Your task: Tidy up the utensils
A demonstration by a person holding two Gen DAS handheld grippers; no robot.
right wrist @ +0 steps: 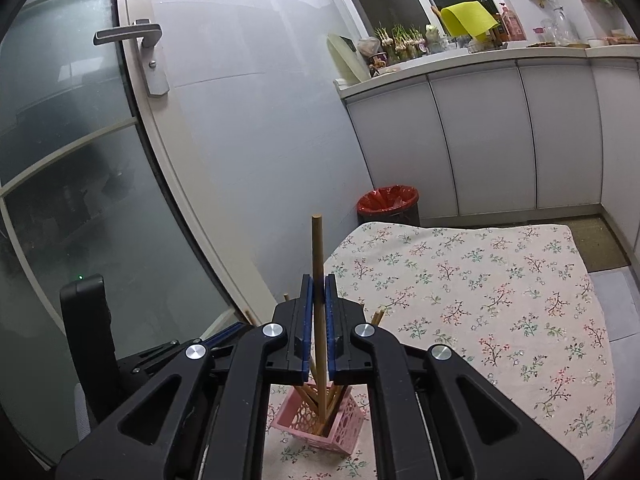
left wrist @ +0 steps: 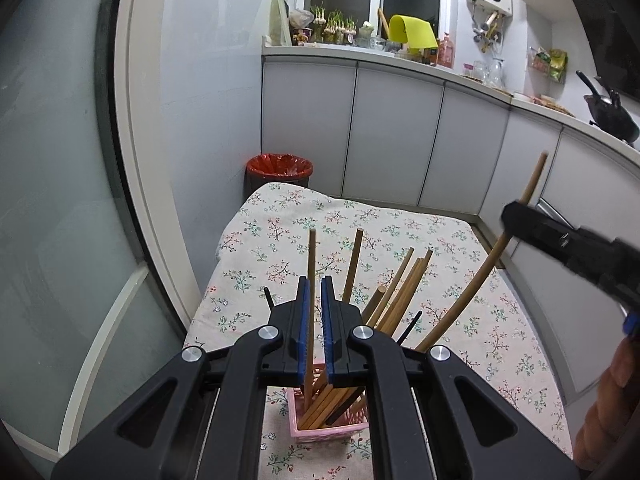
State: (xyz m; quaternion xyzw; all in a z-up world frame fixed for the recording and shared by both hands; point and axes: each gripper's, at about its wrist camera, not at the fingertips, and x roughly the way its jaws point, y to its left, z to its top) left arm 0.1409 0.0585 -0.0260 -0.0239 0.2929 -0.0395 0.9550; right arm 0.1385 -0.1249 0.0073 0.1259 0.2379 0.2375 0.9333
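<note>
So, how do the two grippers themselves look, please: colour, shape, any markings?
The left gripper and the right gripper look alike: matte black plastic linkage arms with slot cutouts, round silver pivot bolts, and two flat fingers lined with ribbed blue pads. No cables or printed markings are visible.

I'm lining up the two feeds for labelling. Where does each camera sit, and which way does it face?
Left wrist: on the left claw, angled down over the pink basket toward the cabinets; the claw is shut on a chopstick; the right claw and a hand show at right.
Right wrist: on the right claw, facing the glass door and table; shut on its chopstick; the left claw shows at lower left.
Shared: basket, floral tablecloth, red bin.
</note>
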